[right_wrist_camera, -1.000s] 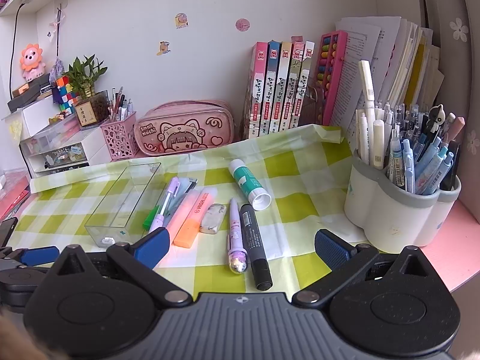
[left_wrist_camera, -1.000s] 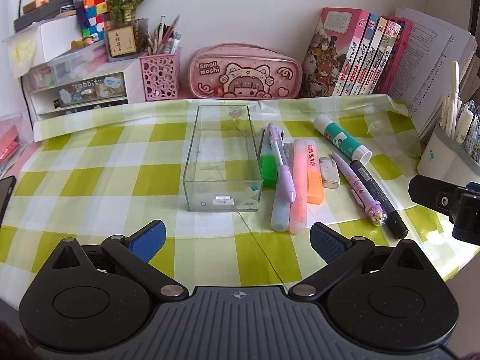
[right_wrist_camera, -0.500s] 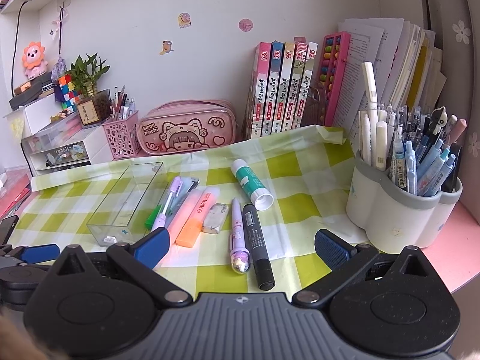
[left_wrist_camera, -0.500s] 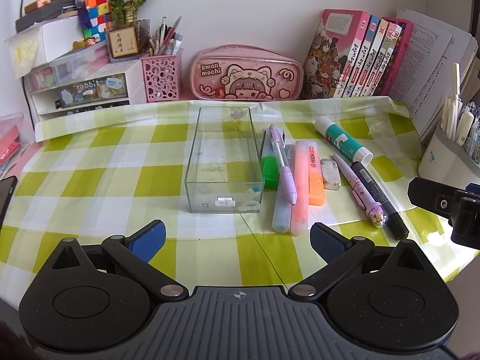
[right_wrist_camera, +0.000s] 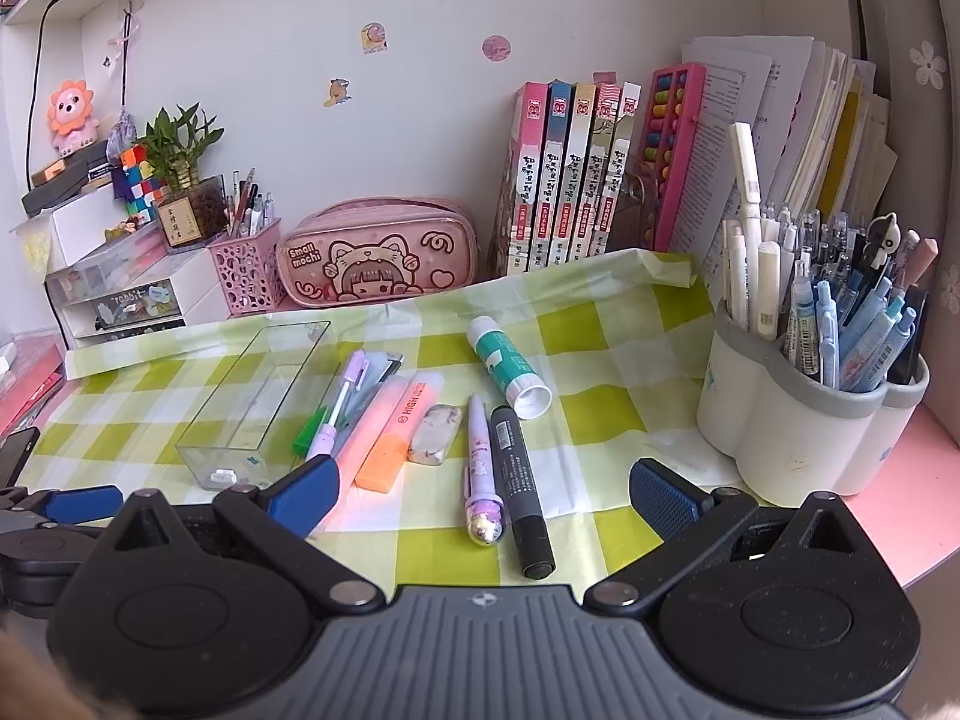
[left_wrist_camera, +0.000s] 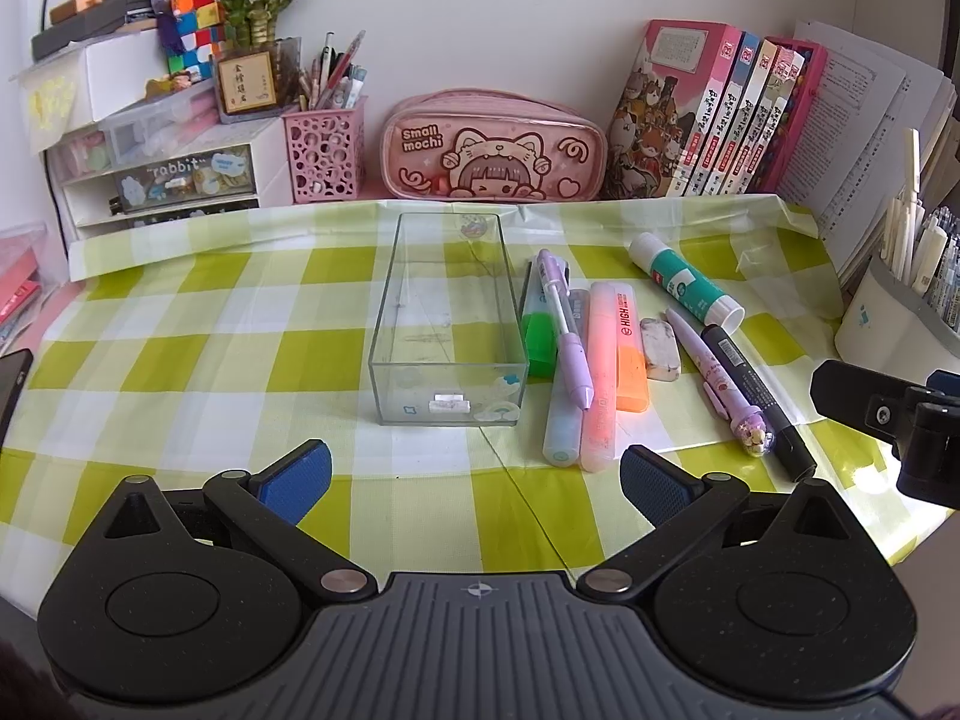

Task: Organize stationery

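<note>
Comparing with a second ago, nothing has been moved: left gripper [left_wrist_camera: 474,474] and right gripper [right_wrist_camera: 483,489] both hover spread apart, empty. Clear box [left_wrist_camera: 447,318] sits centre-frame; pens [left_wrist_camera: 564,330], highlighter [left_wrist_camera: 603,372] and glue stick [left_wrist_camera: 684,288] lie right of it. Sorting, in my judgement, has not begun.

The left tongs [left_wrist_camera: 474,474] hang spread wide above the checked table [left_wrist_camera: 198,354], gripping nothing. A clear box [left_wrist_camera: 447,324] sits ahead, pens and highlighters [left_wrist_camera: 603,372] lying just right of it.
</note>
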### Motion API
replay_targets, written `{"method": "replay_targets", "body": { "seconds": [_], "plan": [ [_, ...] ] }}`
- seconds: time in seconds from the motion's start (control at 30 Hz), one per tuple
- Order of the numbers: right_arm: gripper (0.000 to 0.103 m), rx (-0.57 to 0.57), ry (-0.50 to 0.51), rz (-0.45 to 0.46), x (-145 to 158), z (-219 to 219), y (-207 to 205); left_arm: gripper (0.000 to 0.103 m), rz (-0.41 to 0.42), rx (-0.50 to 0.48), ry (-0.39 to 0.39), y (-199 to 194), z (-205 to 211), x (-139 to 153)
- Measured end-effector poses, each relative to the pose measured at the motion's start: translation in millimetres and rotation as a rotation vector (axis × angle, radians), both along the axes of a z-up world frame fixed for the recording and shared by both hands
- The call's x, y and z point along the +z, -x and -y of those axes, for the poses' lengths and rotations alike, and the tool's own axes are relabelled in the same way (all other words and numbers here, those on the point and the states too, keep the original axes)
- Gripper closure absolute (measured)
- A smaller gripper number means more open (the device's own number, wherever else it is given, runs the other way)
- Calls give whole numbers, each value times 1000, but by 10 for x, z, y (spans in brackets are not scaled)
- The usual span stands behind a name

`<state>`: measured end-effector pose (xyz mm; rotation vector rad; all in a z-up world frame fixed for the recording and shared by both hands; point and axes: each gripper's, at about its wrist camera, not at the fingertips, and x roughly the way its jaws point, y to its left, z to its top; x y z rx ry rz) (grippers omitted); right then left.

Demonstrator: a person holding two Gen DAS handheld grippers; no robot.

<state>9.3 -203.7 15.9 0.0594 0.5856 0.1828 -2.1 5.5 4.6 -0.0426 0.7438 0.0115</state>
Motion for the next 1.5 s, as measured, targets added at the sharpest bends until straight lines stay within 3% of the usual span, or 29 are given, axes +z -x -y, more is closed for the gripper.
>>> {"method": "replay_targets", "body": {
  "seconds": [1.17,1.5],
  "plan": [
    [0,-4,2,-1,-24,16,-32,5,13,19,43,-47,-30,-92],
    [0,54,-37,32,-93,33,-181,5,111,37,41,-152,-81,-179]
  ]
}}
